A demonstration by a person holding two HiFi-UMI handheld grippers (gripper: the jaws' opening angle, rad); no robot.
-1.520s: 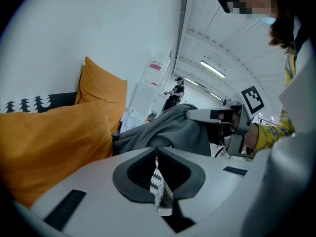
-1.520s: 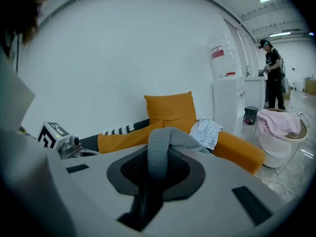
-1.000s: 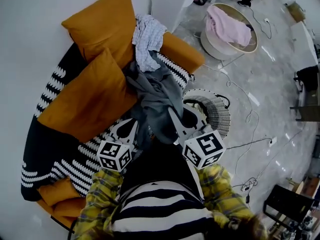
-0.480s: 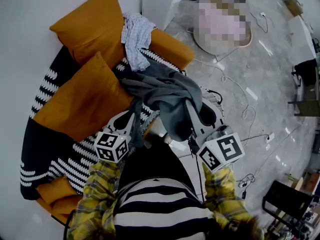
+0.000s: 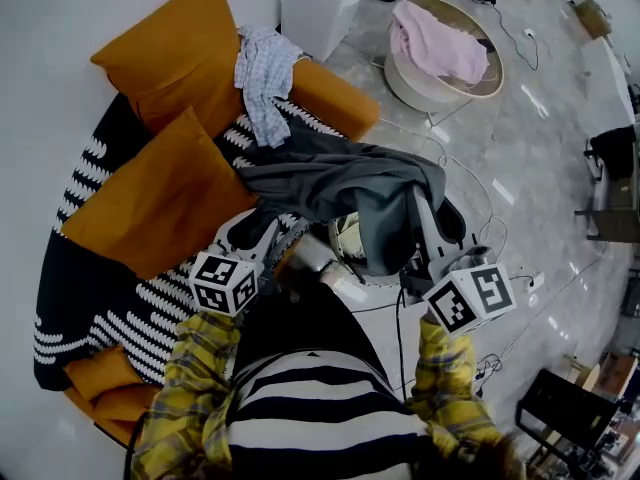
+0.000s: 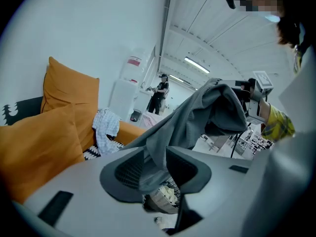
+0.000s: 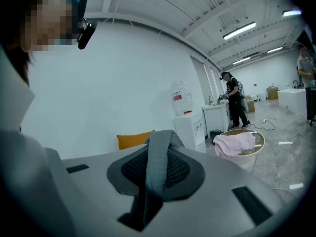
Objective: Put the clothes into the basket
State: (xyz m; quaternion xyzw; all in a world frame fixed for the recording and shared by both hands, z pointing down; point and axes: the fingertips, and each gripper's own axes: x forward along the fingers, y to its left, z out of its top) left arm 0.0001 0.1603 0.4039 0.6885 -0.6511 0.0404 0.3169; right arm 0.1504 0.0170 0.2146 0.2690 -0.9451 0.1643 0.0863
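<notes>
Grey garment [image 5: 335, 180] tight in right tool [image 7: 157, 173]

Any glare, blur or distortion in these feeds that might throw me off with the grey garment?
Head view: heavy fisheye bending and dark corners, faint light streaks on the floor, grey garment sharp. Left gripper view: round vignette, garment in focus, near foreground soft. Right gripper view: ceiling lights bright yet contained; the far basket is readable.
</notes>
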